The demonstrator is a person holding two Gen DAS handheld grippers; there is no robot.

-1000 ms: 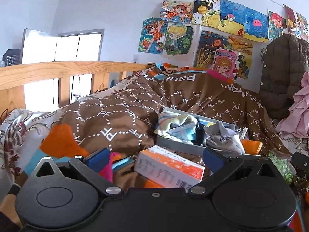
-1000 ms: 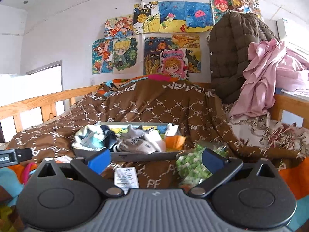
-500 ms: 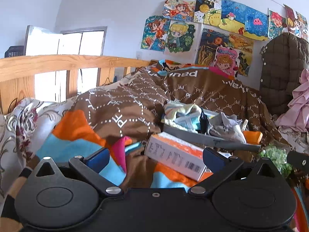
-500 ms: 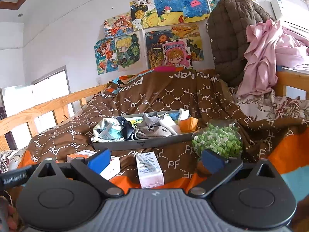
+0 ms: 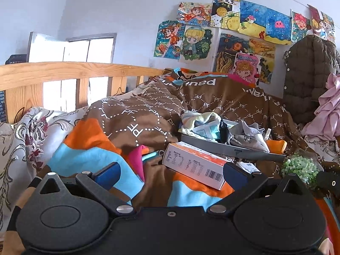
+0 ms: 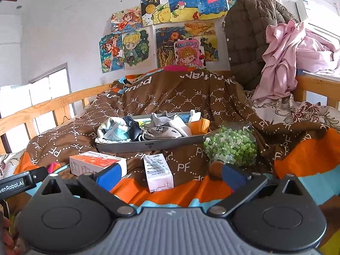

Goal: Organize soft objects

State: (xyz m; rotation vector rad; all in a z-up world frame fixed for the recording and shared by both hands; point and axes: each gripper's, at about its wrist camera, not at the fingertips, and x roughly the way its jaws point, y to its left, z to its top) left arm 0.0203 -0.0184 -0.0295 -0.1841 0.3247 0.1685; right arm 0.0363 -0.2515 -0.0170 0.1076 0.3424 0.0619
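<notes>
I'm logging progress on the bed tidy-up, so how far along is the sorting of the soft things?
Partly done: the grey tray already holds a pile of socks and small cloths. Nothing is in hand; the left gripper and right gripper are both open and empty. Left on the quilt outside the tray: the green fluffy bundle, an orange box and a white carton.

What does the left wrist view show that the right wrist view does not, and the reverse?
Only the left wrist view shows the white floral-patterned sheet by the wooden rail, and the right gripper's black tip at its right edge.

Only the right wrist view shows the small white-and-pink carton lying whole on the brown quilt, and the wall air conditioner.

Both show the grey tray of socks, the orange-and-white box and the bag of green pieces.
</notes>
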